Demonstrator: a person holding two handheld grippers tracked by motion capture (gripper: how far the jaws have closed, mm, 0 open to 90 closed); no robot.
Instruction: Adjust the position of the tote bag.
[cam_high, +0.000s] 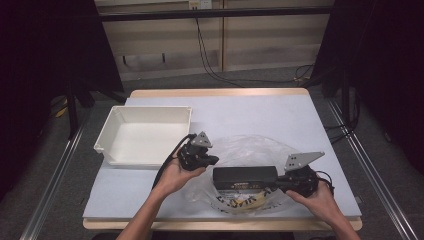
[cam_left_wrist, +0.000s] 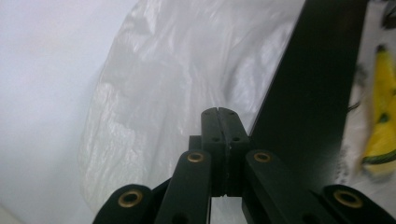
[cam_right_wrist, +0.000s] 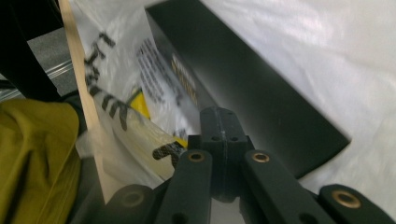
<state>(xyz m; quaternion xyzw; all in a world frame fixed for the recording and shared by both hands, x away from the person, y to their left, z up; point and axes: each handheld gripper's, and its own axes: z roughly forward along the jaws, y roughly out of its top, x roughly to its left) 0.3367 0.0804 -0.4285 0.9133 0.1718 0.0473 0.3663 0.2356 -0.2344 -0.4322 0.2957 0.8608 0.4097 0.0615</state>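
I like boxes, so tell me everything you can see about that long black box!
The black box is long, flat-sided and matte, with small yellowish print along one side. It lies flat on a crinkly clear plastic bag near the table's front edge, between the two grippers. Its lid looks closed. No jaws grip it.

Black box (cam_high: 245, 175) lies on plastic bag (cam_high: 250, 150) beside white bin (cam_high: 145, 135).

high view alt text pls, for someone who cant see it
A person's hands hold two grippers over a clear plastic bag on a grey table; the left gripper and right gripper flank a long black box. An empty white bin sits left.
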